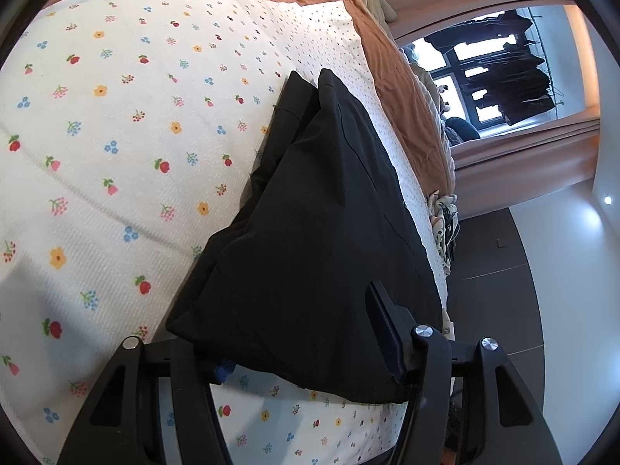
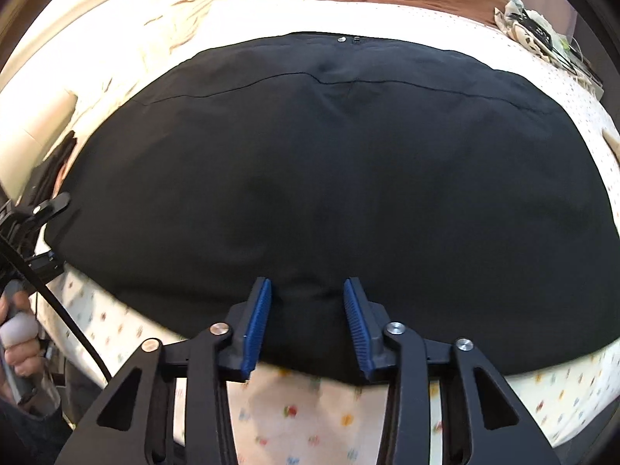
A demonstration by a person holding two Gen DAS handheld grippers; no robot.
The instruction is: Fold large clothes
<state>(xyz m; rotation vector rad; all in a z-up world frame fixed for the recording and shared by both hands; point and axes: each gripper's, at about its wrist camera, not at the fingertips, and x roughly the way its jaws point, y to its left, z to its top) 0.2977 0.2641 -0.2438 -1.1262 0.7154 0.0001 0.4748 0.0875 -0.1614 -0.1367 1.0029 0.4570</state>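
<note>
Bed: white sheet (image 1: 97,147) printed with small coloured flowers covers the mattress; a rust-brown blanket (image 1: 387,77) lies bunched along its far edge.
Room, left wrist view: pink curtains frame a window (image 1: 492,66) with dark clothes hanging in front of it; dark floor beside the bed.
Garment, left wrist view: black garment (image 1: 310,232) lies folded on the sheet near the bed's edge, its near corner reaching in between the fingers.
Left gripper (image 1: 310,352): fingers stand well apart. The right finger (image 1: 387,333) rests against the cloth's edge; the left finger is hidden under the fabric, so a grip cannot be confirmed.
Garment, right wrist view: the same black cloth (image 2: 329,174) spreads wide and flat across the sheet (image 2: 294,418), a metal snap (image 2: 341,39) at its far hem.
Right gripper (image 2: 306,321): blue ribbed pads (image 2: 257,325) sit partly apart, straddling the near hem. Cloth lies between them, but the pads do not squeeze it.
Left edge, right wrist view: a hand (image 2: 19,345) holds the other gripper's handle, with a black cable (image 2: 62,310) trailing.
</note>
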